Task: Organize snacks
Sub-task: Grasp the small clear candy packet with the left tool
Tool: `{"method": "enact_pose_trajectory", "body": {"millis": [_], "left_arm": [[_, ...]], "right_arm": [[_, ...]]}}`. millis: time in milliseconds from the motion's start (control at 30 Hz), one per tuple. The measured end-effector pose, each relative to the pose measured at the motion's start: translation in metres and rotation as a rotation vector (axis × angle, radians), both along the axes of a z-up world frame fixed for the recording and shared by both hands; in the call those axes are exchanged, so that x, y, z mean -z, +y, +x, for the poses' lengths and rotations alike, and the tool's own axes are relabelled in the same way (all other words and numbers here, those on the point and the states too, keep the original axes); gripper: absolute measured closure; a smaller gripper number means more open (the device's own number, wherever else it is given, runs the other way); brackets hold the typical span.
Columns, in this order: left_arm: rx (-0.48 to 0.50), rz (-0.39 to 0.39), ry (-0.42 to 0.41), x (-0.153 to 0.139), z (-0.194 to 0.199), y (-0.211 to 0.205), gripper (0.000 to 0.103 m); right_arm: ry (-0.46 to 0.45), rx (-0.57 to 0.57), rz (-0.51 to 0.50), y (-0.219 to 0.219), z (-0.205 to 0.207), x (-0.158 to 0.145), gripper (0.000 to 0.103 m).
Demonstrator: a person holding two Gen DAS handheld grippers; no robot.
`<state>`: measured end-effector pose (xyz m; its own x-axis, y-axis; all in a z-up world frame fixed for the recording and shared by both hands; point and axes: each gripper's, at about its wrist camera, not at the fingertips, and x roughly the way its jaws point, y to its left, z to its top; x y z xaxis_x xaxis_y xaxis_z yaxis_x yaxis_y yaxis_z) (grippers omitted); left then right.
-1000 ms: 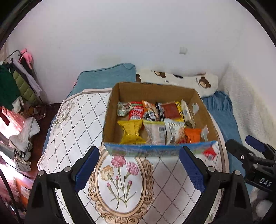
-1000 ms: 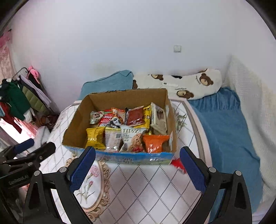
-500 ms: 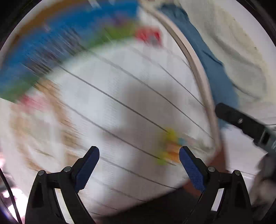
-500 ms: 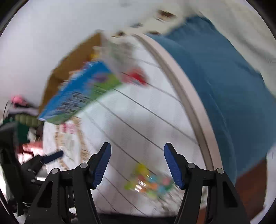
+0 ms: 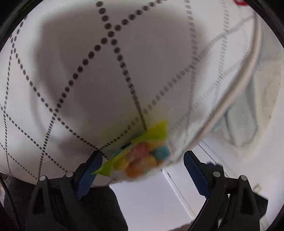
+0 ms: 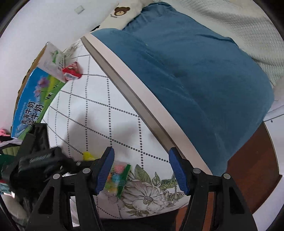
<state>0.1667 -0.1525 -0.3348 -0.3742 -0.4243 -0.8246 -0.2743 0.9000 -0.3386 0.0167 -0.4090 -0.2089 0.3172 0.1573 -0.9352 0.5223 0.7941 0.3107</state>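
Note:
A small clear packet of coloured candies with a yellow-green edge (image 5: 142, 154) lies near the front edge of the round table (image 5: 71, 88). My left gripper (image 5: 142, 170) is open just above it, jaws on either side. The packet also shows in the right wrist view (image 6: 117, 176), by the left finger of my open, empty right gripper (image 6: 141, 168). The left gripper (image 6: 35, 160) shows at the lower left there. The blue-sided snack carton (image 6: 33, 99) stands at the far left, with a small red packet (image 6: 71, 72) beside it.
The table has a white cloth with dotted diamond lines and a flower print (image 6: 149, 191). A blue blanket (image 6: 195, 80) on the bed lies close to the table's right rim. A bear-print pillow (image 6: 122, 12) and a white knit cover (image 6: 239, 23) lie behind.
Both grippers have swung down from facing the carton to the table's front edge. The left gripper has closed in over the candy packet. The right gripper's jaws have narrowed somewhat.

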Motion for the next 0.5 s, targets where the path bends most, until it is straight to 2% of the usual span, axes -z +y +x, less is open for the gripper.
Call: {"method": "enact_pose_trajectory", "body": {"millis": [67, 200, 367, 500], "left_arm": [[0.04, 0.038, -0.022, 0.001, 0.0, -0.004, 0.022], [0.191, 0.039, -0.098, -0.011, 0.0, -0.012, 0.035], [0.269, 0.09, -0.224, -0.038, 0.017, 0.004, 0.036], [0.269, 0.175, -0.346, -0.062, 0.041, 0.039, 0.036]], "right_arm": [[0.007, -0.001, -0.004, 0.001, 0.001, 0.004, 0.037], [0.034, 0.007, 0.024, -0.001, 0.004, 0.019, 0.037], [0.03, -0.011, 0.06, 0.002, 0.017, 0.024, 0.037], [-0.011, -0.058, 0.082, 0.014, 0.048, 0.016, 0.037]]}}
